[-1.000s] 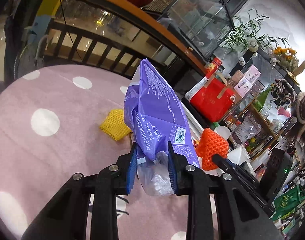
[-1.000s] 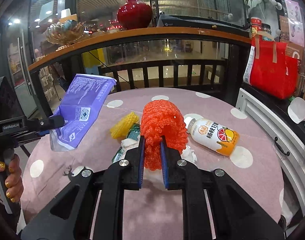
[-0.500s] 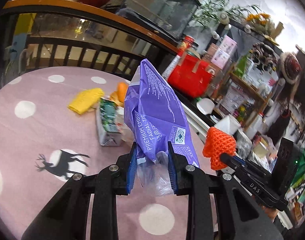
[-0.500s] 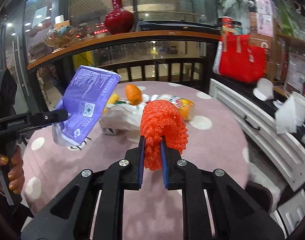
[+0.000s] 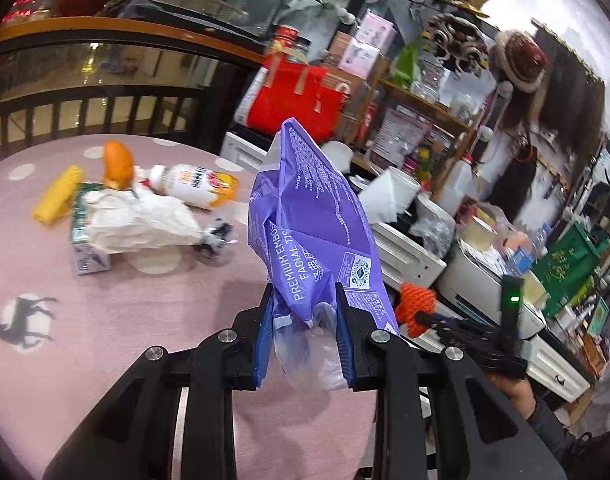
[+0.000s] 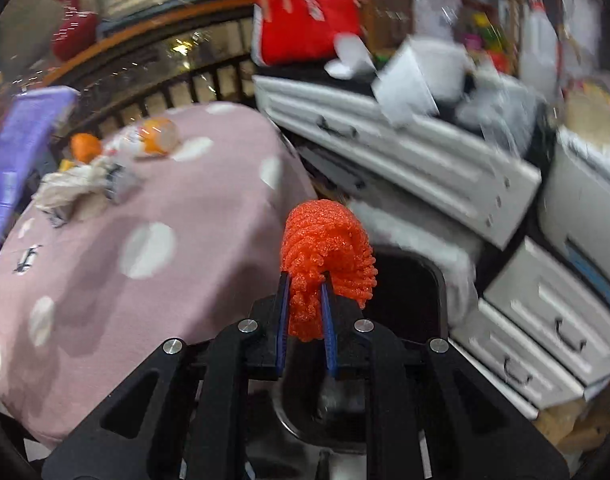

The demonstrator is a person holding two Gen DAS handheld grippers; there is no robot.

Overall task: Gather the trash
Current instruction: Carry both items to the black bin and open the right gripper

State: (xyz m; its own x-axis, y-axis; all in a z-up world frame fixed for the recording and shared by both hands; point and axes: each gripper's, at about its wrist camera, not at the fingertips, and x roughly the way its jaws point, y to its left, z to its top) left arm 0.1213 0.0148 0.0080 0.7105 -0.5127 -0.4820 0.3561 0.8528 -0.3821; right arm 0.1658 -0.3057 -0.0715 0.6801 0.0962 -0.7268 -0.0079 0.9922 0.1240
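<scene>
My left gripper [image 5: 305, 332] is shut on a purple facial tissue pack [image 5: 313, 224] and holds it upright above the pink dotted table [image 5: 105, 320]. My right gripper [image 6: 306, 312] is shut on an orange foam fruit net [image 6: 325, 240], held past the table's right edge over a dark bin opening [image 6: 405, 288]. The orange net also shows in the left wrist view [image 5: 415, 304]. Left on the table lie a yellow foam net [image 5: 57, 198], an orange piece [image 5: 117, 164], a drink bottle [image 5: 193, 188], a crumpled white bag [image 5: 137, 224] and a small carton [image 5: 85, 256].
White drawer cabinets [image 6: 425, 160] stand right of the table, with cluttered shelves and a red bag [image 5: 297, 100] behind. A dark railing [image 5: 85, 108] runs behind the table. The right wrist view is motion-blurred.
Both grippers have swung right with their loads. The right gripper moved from over the table to past its edge, above the dark bin. The left view now shows more of the shelves.
</scene>
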